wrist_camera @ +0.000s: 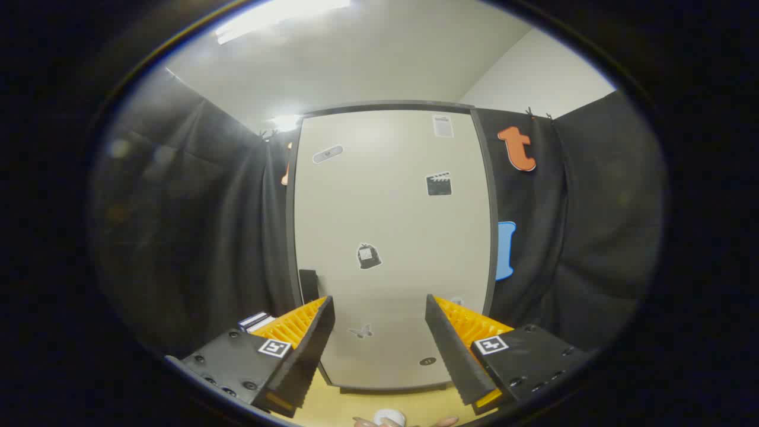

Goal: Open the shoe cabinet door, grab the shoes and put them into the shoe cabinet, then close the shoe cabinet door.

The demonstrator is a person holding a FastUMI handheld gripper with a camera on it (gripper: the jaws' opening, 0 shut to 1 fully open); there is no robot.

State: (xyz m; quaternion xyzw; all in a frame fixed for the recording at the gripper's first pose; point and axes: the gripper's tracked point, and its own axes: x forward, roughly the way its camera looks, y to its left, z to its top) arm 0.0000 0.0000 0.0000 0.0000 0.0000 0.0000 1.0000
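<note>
The shoe cabinet point(391, 237) stands straight ahead, a tall pale door with a dark frame and several small stickers on it. The door is closed. A dark handle point(308, 286) sits at the door's left edge, just beyond my left finger. My gripper point(379, 308) is open, with a wide gap between its fingers and nothing in it. The fingers frame the lower part of the door, a short way off it.
Black cloth walls close in on both sides of the cabinet. A light wooden floor point(356, 406) runs below the door. A small white round object point(389, 417) and a person's fingertips lie near the fingers' base. A small striped box point(255, 321) sits left of my left finger.
</note>
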